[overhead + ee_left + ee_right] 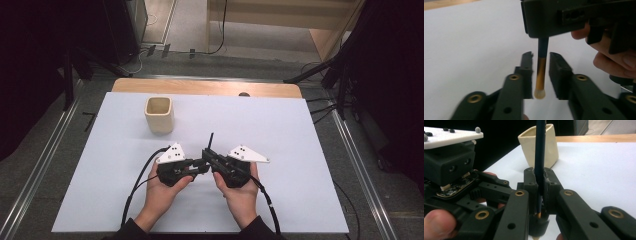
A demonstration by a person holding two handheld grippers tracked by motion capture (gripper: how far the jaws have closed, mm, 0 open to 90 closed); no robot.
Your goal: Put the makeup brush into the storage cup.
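Note:
A dark pencil (pixel 540 145) with a gold band and a pale end (pixel 540 75) stands nearly upright, and my right gripper (pixel 539 173) is shut on its shaft. Its thin top pokes up above the two hands (pixel 211 140). My left gripper (pixel 541 56) is open, its jaws on either side of the pencil's gold-banded lower end with small gaps. In the high view the left gripper (pixel 198 165) and the right gripper (pixel 208 156) meet tip to tip at the table's middle front. A cream square cup (pixel 159 115) stands empty beyond them to the left.
A white sheet (pixel 280 130) covers the table, with a wooden strip (pixel 205 87) along its far edge. Cables (pixel 137 185) trail from both grippers toward the front. Dark stands and floor rails flank the table.

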